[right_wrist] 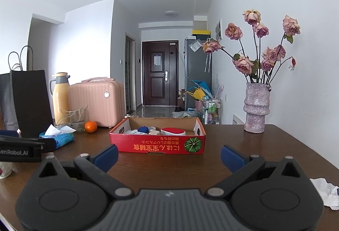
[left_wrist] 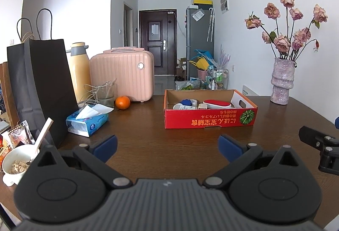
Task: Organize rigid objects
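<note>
A shallow red cardboard box (left_wrist: 209,119) (right_wrist: 156,145) sits on the brown table ahead of both grippers. It holds a red-and-white oval item (left_wrist: 217,104) (right_wrist: 172,131), a blue ball (left_wrist: 186,102) (right_wrist: 143,129) and small white containers (left_wrist: 184,106). My left gripper (left_wrist: 167,146) is open and empty, held above the table short of the box. My right gripper (right_wrist: 169,155) is open and empty, also just short of the box. The right gripper's body shows at the right edge of the left wrist view (left_wrist: 322,146).
At left stand a black paper bag (left_wrist: 42,87), a tissue pack (left_wrist: 86,121), an orange (left_wrist: 122,102), a glass, a yellow flask (left_wrist: 79,70) and a pink case (left_wrist: 125,74). A bowl with a spoon (left_wrist: 17,163) sits near left. A vase of roses (right_wrist: 256,108) stands at right. Crumpled paper (right_wrist: 326,190) lies near right.
</note>
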`<state>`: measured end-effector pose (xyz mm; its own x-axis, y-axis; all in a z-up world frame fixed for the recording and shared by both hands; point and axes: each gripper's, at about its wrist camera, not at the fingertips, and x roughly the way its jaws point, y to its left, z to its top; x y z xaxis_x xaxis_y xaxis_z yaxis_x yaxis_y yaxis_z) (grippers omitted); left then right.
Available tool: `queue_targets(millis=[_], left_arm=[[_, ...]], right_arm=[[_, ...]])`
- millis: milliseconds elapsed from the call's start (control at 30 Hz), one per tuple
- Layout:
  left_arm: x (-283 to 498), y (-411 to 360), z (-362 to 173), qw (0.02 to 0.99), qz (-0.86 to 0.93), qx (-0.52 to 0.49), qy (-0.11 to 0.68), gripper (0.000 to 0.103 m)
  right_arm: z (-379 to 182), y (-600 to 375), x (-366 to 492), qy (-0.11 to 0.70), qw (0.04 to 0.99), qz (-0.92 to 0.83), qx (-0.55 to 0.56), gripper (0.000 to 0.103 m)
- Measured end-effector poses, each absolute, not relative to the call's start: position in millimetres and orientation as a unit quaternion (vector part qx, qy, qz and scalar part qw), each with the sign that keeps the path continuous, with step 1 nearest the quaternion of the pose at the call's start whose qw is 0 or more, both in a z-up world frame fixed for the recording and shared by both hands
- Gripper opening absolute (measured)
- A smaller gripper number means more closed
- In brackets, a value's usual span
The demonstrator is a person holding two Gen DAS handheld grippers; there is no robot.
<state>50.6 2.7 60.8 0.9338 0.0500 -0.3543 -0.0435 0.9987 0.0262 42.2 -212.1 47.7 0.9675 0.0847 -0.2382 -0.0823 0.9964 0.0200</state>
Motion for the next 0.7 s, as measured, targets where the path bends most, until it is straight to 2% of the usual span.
queue_targets(millis=[700], left_arm=[[51.5, 2.4, 60.6, 0.983, 0.024, 0.008, 0.181, 0.103]], right_arm=[[47.9, -211.2, 42.8, 0.120, 0.992, 0.042, 0.004, 0.103]])
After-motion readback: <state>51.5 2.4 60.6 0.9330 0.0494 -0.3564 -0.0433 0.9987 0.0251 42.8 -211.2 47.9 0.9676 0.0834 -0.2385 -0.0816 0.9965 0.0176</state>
